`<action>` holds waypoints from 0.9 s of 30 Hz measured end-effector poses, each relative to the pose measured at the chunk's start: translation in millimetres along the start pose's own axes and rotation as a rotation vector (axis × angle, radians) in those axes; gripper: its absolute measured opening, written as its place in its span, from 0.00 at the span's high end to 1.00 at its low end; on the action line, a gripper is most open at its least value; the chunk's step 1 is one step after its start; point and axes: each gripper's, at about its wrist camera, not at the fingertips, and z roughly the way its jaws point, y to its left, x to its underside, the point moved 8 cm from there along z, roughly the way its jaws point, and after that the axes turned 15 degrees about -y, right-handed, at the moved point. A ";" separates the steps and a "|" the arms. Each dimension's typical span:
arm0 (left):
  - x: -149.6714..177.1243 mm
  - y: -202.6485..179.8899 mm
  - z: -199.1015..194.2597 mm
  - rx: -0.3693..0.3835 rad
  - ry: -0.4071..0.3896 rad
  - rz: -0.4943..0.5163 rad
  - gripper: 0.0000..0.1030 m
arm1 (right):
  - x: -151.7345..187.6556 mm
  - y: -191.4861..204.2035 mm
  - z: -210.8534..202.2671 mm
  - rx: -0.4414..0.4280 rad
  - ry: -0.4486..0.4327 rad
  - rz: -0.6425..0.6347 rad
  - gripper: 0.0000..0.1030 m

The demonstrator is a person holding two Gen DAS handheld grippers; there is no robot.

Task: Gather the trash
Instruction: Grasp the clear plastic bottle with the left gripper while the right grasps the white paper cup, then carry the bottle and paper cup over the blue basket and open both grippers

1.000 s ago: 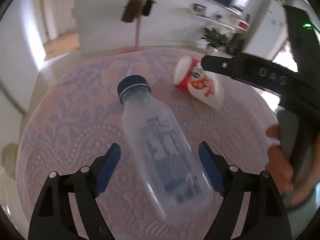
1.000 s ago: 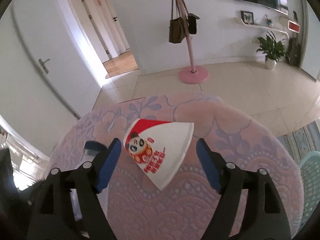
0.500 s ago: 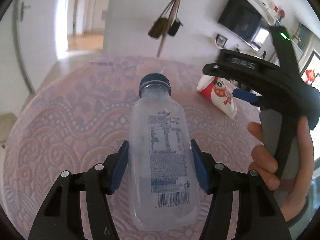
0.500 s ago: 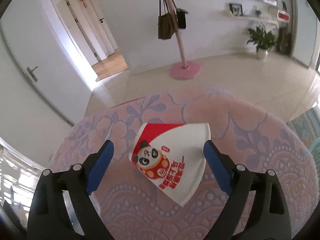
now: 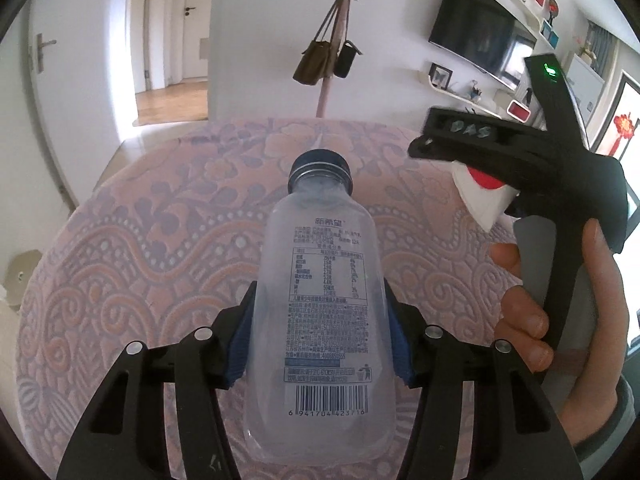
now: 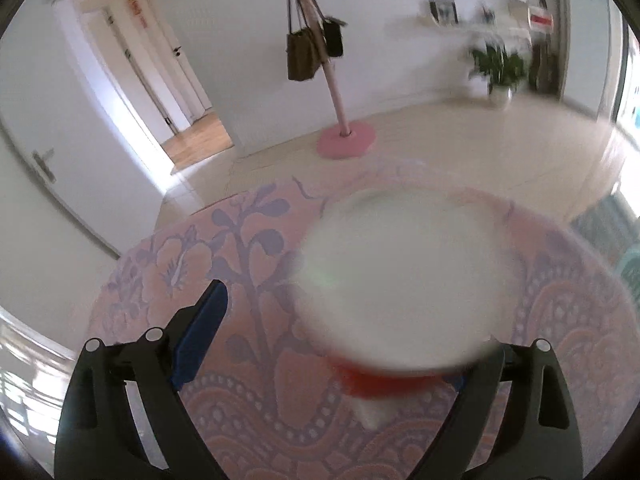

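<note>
While the left hand-held gripper (image 5: 320, 344) squeezes the clear bottle (image 5: 320, 300) over the pink bench (image 5: 140, 248), its blue cap (image 5: 321, 168) points away. To the right, the right hand-held gripper (image 6: 340, 344) has the white paper cup (image 6: 400, 280) between its blue pads (image 6: 200, 332); I cannot tell if they pinch it.

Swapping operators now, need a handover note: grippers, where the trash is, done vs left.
Left gripper: shut on the plastic bottle, blue pads on both sides, cap pointing away.
Right gripper: at the paper cup, view blurred; left finger stands clear of it, so the grip is unconfirmed.
Both are over the patterned tablecloth.
Done: bottle grasped.
Left: secure the cup, carry both to a bin; none in view.
</note>
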 end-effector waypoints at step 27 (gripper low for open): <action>-9.8 -12.5 -16.2 0.145 -0.030 -0.046 0.48 | -11.4 -51.8 -76.9 -0.055 -0.041 0.125 0.70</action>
